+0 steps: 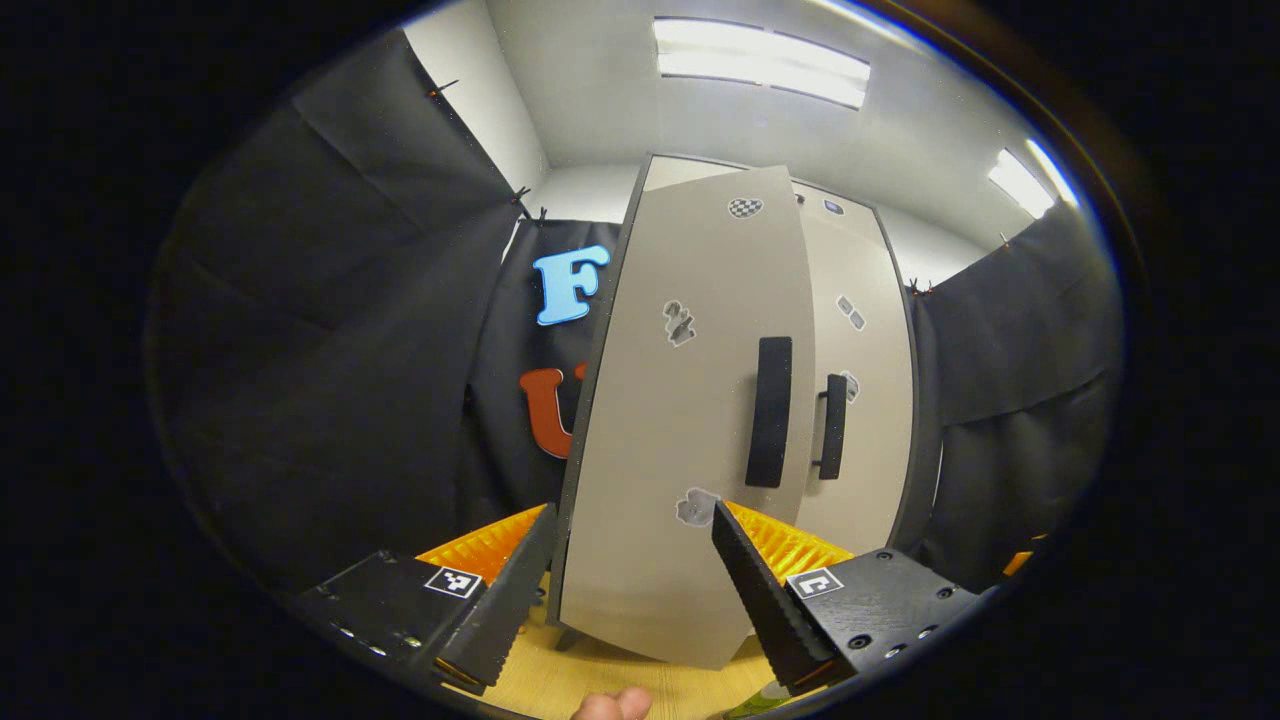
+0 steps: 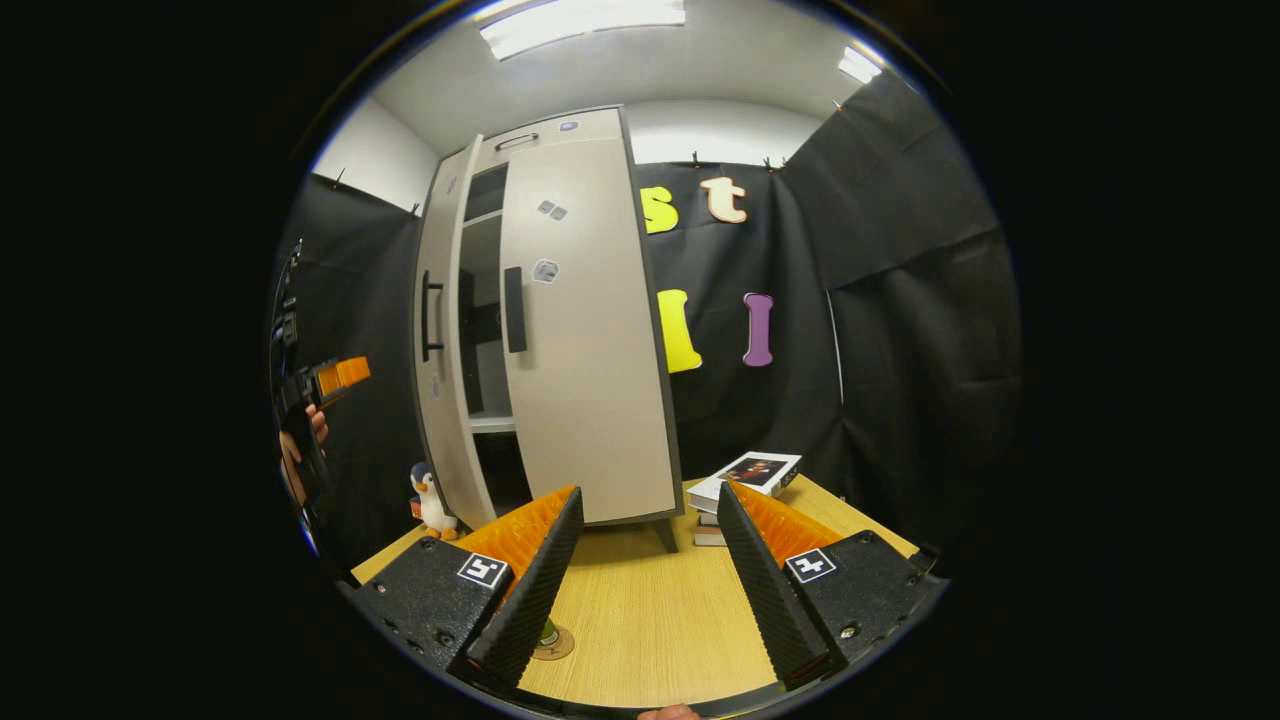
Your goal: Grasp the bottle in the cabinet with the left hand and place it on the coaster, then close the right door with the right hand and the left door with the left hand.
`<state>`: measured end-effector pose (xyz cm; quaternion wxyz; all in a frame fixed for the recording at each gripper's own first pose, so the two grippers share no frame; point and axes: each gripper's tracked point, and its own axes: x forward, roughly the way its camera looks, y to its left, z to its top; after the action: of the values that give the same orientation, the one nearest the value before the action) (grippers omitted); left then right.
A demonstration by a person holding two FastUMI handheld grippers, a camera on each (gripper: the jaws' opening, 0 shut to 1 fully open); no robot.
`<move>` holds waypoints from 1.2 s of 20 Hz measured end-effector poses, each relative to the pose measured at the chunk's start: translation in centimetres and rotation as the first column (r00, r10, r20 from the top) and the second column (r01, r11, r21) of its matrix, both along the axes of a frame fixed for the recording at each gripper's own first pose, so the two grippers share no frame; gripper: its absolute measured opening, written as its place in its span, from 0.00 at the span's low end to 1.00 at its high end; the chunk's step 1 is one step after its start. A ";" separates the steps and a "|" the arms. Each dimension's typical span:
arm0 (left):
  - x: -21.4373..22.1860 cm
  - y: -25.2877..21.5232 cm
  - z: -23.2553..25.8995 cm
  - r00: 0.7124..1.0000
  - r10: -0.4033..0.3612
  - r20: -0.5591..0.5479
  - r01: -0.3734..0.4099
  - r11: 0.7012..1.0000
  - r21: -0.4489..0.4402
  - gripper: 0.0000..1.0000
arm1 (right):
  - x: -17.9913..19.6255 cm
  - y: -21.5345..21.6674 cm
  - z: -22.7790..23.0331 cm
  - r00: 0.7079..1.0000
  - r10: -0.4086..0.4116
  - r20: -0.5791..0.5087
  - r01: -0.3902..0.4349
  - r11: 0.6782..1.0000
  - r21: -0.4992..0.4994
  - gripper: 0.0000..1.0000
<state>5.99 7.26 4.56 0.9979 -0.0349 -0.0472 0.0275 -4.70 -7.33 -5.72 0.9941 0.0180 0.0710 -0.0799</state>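
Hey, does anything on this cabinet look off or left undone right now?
Yes: the left door stands ajar while the right door sits closed, leaving a dark gap onto the shelves. Nothing looks spilled or damaged.

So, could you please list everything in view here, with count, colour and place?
cabinet: one, beige with dark edges, on the table.
left door: one, beige, black handle, ajar.
right door: one, beige, black handle, looks shut.
table: one, light wood.
coaster: one, tan, near table edge; something green on it, mostly hidden.
penguin toy: one, white and dark, left of cabinet.
books: small stack, right of cabinet.
left gripper: fingers apart, empty.
right gripper: fingers apart, empty.
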 end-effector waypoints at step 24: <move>-7.0 0.2 -8.8 0.985 0.157 -0.067 -0.149 0.982 0.113 0.95 | 1.9 2.5 -2.6 0.994 0.074 -0.080 -0.080 0.993 -0.082 0.83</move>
<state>-1.04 7.50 -4.25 0.9943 0.0238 -0.0132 0.1028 -2.82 -4.84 -8.34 0.9928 -0.0303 0.1064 -0.0450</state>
